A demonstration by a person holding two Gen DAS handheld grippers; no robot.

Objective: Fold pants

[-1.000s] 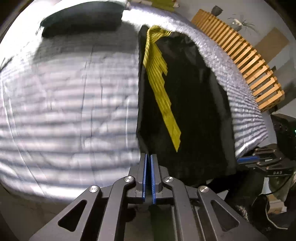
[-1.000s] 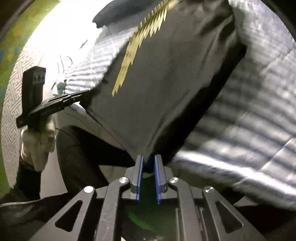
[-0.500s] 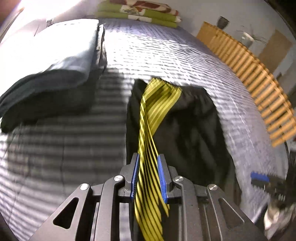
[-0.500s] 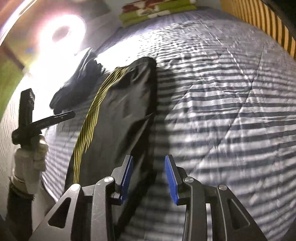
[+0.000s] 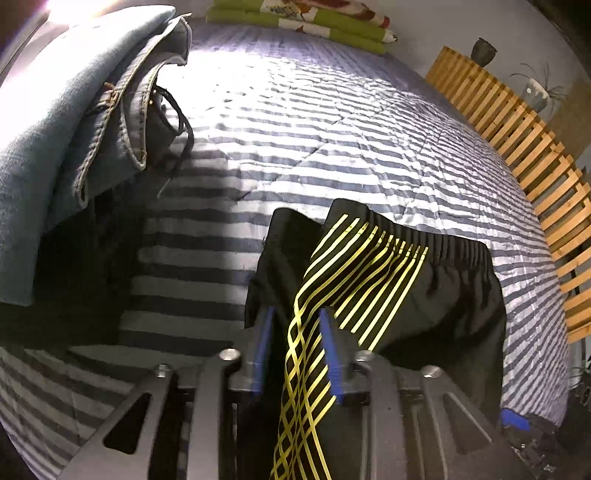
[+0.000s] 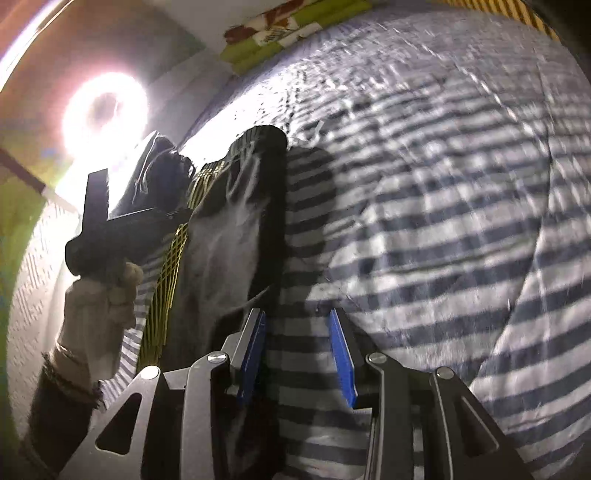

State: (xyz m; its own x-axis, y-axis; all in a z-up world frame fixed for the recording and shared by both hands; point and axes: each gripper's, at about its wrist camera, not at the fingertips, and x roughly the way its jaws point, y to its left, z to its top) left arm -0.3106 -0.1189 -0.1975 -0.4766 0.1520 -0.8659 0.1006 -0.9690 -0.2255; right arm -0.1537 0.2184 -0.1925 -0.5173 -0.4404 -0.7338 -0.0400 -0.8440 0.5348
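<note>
Black pants with yellow stripes lie folded on the striped bedspread, elastic waistband toward the far side. My left gripper is open; the striped side of the pants drapes loosely between its blue pads. In the right wrist view the pants lie just left of my right gripper, which is open over bare bedspread, its left pad at the fabric's edge. The left gripper shows there too, held by a gloved hand beside the pants.
A stack of folded jeans sits on the bed to the left of the pants. Folded green blankets lie at the far end. A wooden slatted rail runs along the right side. A bright ring light glares at the left.
Both grippers were shut on the pants' near end a second ago; they carried it forward over the waistband and opened. The pants now lie folded in half.
</note>
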